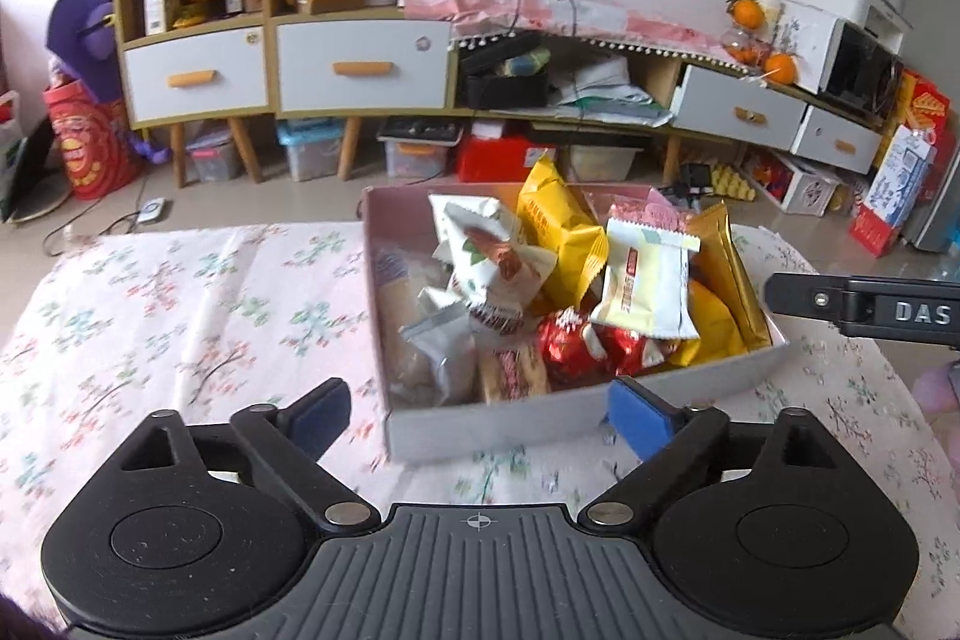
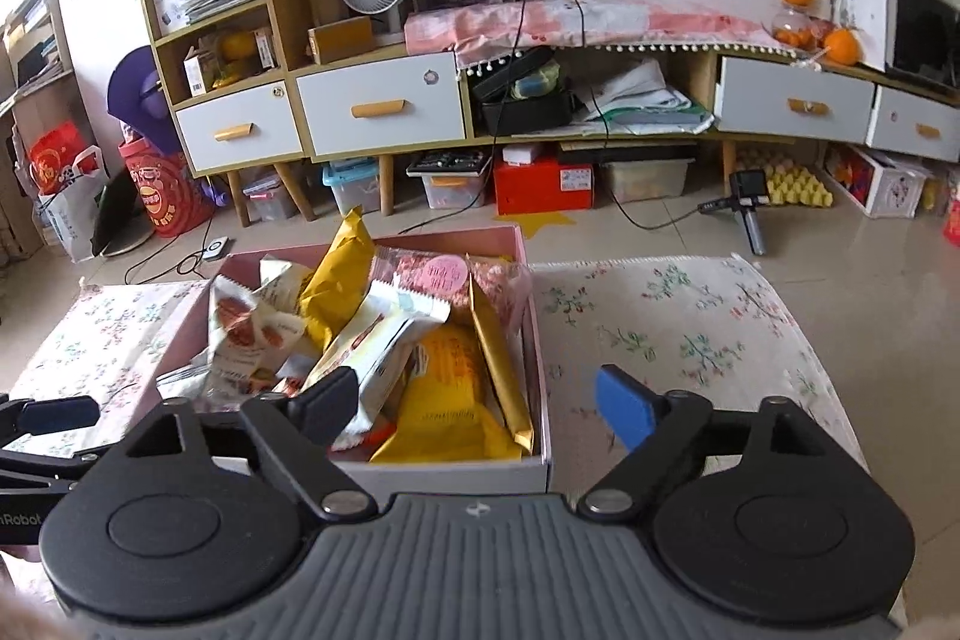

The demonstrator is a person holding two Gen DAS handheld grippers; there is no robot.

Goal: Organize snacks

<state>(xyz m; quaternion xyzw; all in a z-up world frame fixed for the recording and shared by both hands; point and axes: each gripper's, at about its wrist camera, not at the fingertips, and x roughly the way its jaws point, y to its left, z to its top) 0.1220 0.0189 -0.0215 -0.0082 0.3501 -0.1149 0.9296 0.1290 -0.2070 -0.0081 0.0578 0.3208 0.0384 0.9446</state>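
Note:
An open white box with a pink lining (image 1: 510,430) sits on the floral tablecloth (image 1: 180,310), filled with several wrapped snacks. Among them are a yellow packet (image 1: 558,226), a white packet with a red label (image 1: 645,280) and red foil sweets (image 1: 570,346). My left gripper (image 1: 477,415) is open in front of the box's near wall, with nothing between its blue pads. My right gripper (image 2: 477,400) is open too, over the box's near right corner (image 2: 540,466), above a yellow bag (image 2: 444,400) and a gold packet (image 2: 498,364). No snack is held.
The cloth (image 2: 690,328) lies bare to the right of the box. Past the table edge are a tiled floor, a low cabinet with white drawers (image 2: 378,112), storage bins under it and a small tripod (image 2: 747,208). A finger of the other gripper (image 1: 864,307) reaches in from the right.

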